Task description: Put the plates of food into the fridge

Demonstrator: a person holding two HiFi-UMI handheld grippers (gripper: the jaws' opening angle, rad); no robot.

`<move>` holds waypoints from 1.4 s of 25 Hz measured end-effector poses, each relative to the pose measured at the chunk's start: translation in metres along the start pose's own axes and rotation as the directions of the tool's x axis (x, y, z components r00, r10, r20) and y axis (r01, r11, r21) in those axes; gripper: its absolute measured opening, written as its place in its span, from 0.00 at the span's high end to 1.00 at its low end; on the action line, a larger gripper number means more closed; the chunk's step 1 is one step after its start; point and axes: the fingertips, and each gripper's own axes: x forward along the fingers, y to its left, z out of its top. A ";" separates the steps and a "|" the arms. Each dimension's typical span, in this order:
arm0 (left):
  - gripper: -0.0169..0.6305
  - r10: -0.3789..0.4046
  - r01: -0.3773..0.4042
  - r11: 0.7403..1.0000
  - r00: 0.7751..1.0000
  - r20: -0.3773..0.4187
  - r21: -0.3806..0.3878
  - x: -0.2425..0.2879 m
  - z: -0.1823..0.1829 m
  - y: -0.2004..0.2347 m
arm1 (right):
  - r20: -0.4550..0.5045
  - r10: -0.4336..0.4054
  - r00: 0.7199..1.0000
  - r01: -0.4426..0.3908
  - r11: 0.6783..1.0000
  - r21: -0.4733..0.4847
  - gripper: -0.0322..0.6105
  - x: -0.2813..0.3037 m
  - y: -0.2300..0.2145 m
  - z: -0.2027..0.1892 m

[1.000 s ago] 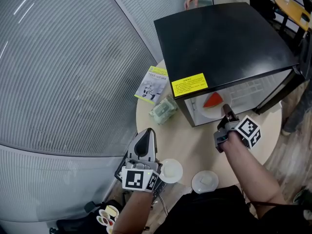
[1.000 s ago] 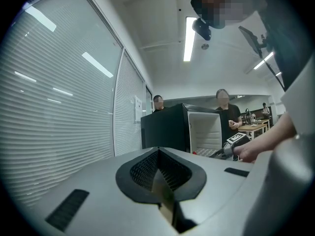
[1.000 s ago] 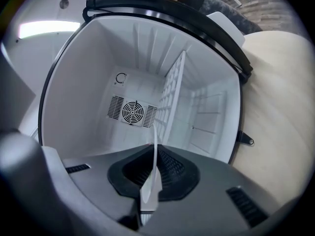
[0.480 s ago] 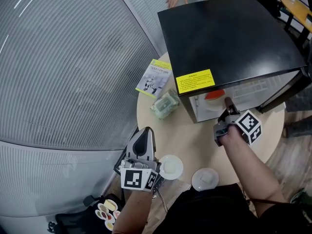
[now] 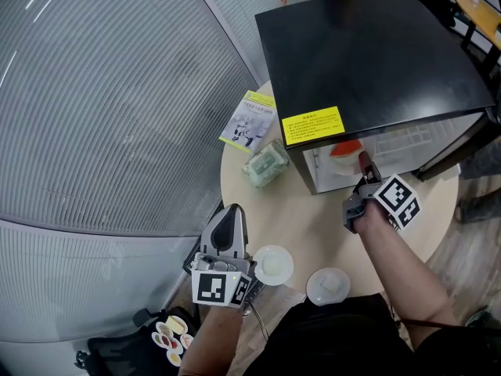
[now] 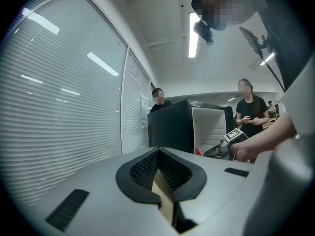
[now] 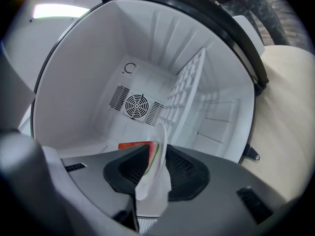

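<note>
A black mini fridge (image 5: 368,53) stands open on the round table (image 5: 313,218). My right gripper (image 5: 362,160) reaches into its opening. Its jaws have just been opening. The white plate (image 7: 153,178) with the red watermelon slice (image 7: 134,145) sits between my right gripper's (image 7: 152,154) loosened jaws, low in the white fridge interior. From above the plate (image 5: 344,151) peeks out under the fridge top. My left gripper (image 5: 232,211) hovers level at the table's near left edge, shut and empty, and the left gripper view shows it (image 6: 157,154) facing the fridge (image 6: 172,127).
Two more small white plates of food (image 5: 274,265) (image 5: 328,286) sit on the table's near edge. A booklet (image 5: 250,122) and a green packet (image 5: 264,167) lie left of the fridge. The fridge door (image 5: 458,151) hangs open at right. People stand behind the fridge.
The watermelon plate now shows less under the fridge's top edge than a second ago. The right gripper stays at the opening. The left gripper has not moved.
</note>
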 end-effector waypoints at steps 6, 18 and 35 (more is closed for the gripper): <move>0.97 0.023 -0.024 0.999 0.999 0.034 0.024 -0.005 0.011 -0.004 | -0.031 0.002 1.000 -0.004 0.997 -0.077 0.72 0.000 0.000 -0.002; 0.97 0.064 -0.067 0.997 0.995 0.076 0.036 -0.028 0.028 -0.023 | -0.054 0.055 0.997 -0.062 0.988 -0.141 0.68 -0.017 0.000 0.004; 0.97 -0.101 0.096 0.994 0.987 0.126 0.042 -0.080 0.024 -0.034 | -0.010 0.017 1.000 -0.018 0.985 -0.172 0.68 -0.120 -0.018 -0.029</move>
